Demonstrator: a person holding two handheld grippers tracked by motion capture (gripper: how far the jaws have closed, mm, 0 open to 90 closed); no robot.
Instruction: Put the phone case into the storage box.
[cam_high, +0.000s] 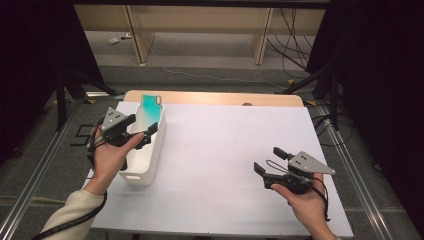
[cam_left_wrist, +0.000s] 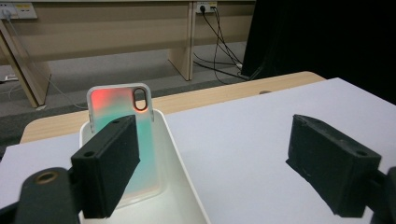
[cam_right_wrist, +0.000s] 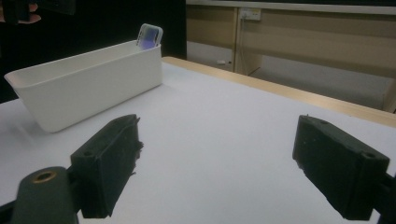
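The phone case (cam_high: 150, 112) stands on end in the white bin (cam_high: 150, 165) at the left of the high view, leaning on the far wall. My left gripper (cam_high: 142, 129) hangs just above the bin, jaws apart and empty; my right gripper (cam_high: 267, 160) waits at the lower right, also wide and empty. The case looks light, thin and probably glossy, so likely slippery and a bit bendy. I'd pinch its top edge (cam_left_wrist: 119, 91), beside the camera hole.

Each gripper, left gripper (cam_high: 141, 129) and right gripper (cam_high: 269, 160), is black with blocky jaws, a grey three-cornered plate with holes on top and a trailing black cable. A cream sleeve (cam_high: 70, 212) covers the left forearm.
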